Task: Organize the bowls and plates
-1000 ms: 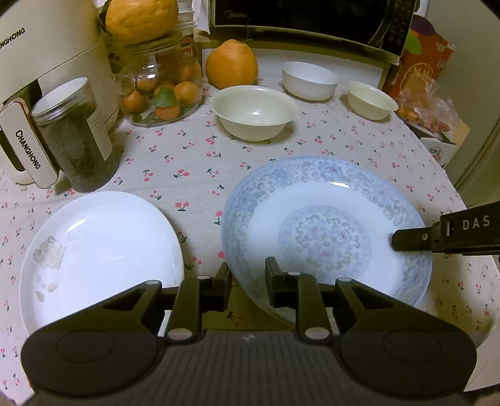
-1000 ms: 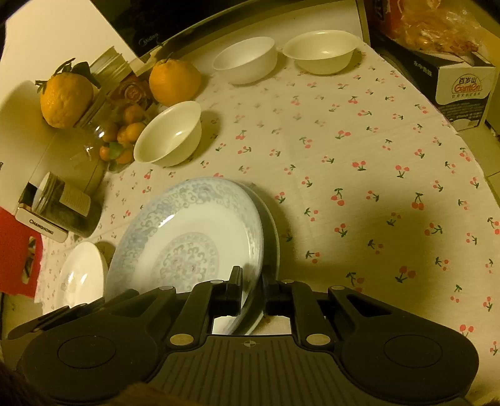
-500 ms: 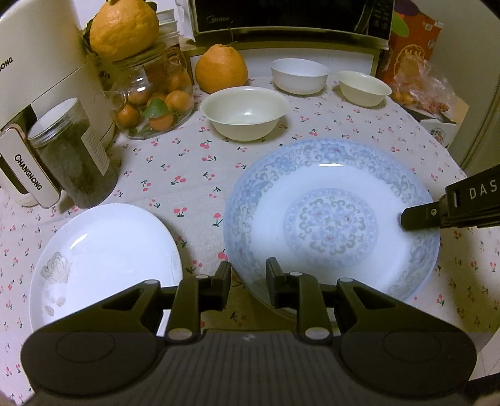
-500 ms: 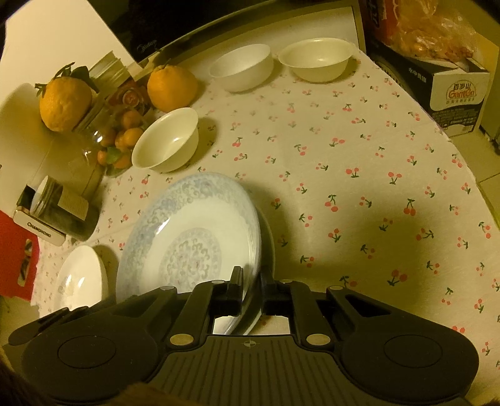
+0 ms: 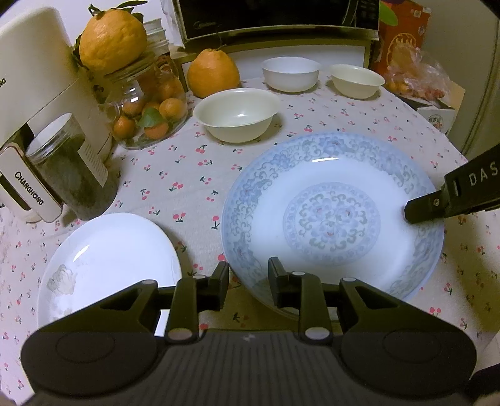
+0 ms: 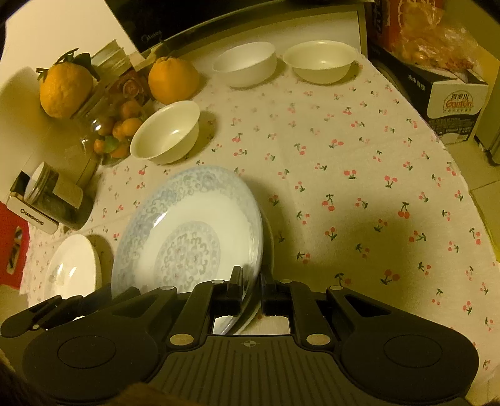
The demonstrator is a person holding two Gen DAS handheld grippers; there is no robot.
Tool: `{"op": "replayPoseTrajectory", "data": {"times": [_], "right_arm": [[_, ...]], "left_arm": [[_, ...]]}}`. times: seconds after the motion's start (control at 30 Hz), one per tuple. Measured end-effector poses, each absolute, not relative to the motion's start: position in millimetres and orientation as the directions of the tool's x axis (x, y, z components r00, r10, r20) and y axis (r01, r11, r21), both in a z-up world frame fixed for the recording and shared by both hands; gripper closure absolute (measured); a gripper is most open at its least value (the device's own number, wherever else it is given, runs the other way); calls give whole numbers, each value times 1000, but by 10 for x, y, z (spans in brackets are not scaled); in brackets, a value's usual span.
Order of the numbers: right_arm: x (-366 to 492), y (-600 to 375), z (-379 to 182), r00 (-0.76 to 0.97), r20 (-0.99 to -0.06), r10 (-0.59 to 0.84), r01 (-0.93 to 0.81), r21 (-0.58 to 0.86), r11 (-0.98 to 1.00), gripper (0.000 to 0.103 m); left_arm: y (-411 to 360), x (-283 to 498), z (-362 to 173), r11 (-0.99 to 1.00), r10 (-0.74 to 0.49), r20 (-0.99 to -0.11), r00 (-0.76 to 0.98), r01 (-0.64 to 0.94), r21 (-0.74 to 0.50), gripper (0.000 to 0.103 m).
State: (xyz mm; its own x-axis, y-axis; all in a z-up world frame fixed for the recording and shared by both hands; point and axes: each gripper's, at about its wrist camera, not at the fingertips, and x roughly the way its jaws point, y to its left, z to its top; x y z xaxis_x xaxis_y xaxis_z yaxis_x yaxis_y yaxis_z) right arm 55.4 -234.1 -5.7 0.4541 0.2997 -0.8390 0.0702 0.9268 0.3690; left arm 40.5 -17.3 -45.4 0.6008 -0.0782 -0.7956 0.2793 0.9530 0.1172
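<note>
A blue-patterned plate (image 5: 331, 215) lies front right on the cherry-print tablecloth, and a second plate's edge (image 6: 269, 240) shows just under it. My right gripper (image 6: 251, 281) is shut on its near rim, and its finger (image 5: 422, 209) also shows in the left wrist view. My left gripper (image 5: 248, 278) straddles the plate's left rim. Its jaws are opening and the pads stand off the rim. A plain white plate (image 5: 109, 265) lies to the left. Three bowls stand behind: a cream bowl (image 5: 237, 115), a white bowl (image 5: 290, 73) and a small cream bowl (image 5: 356, 79).
A dark-filled jar (image 5: 72, 168), a white appliance (image 5: 40, 93) and a glass jar of small oranges (image 5: 150, 106) crowd the left side. A large citrus (image 5: 212, 73) and a microwave (image 5: 275, 15) stand at the back. A box (image 6: 453, 96) sits past the table's right edge.
My left gripper's fingers have spread a little at the plate's rim and the hand has rolled slightly. My right gripper keeps its hold on the blue-patterned plate.
</note>
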Motion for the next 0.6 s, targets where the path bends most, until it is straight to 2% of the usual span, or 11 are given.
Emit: {"op": "replayPoseTrajectory", "data": {"times": [0.17, 0.6], "right_arm": [[603, -2440, -87, 430, -836, 342, 109, 424, 899, 93], [623, -2506, -95, 421, -841, 340, 122, 424, 897, 93]], "left_arm": [[-178, 410, -454, 951, -77, -796, 600, 285, 122, 78], [-170, 413, -442, 954, -86, -804, 588, 281, 104, 79]]}}
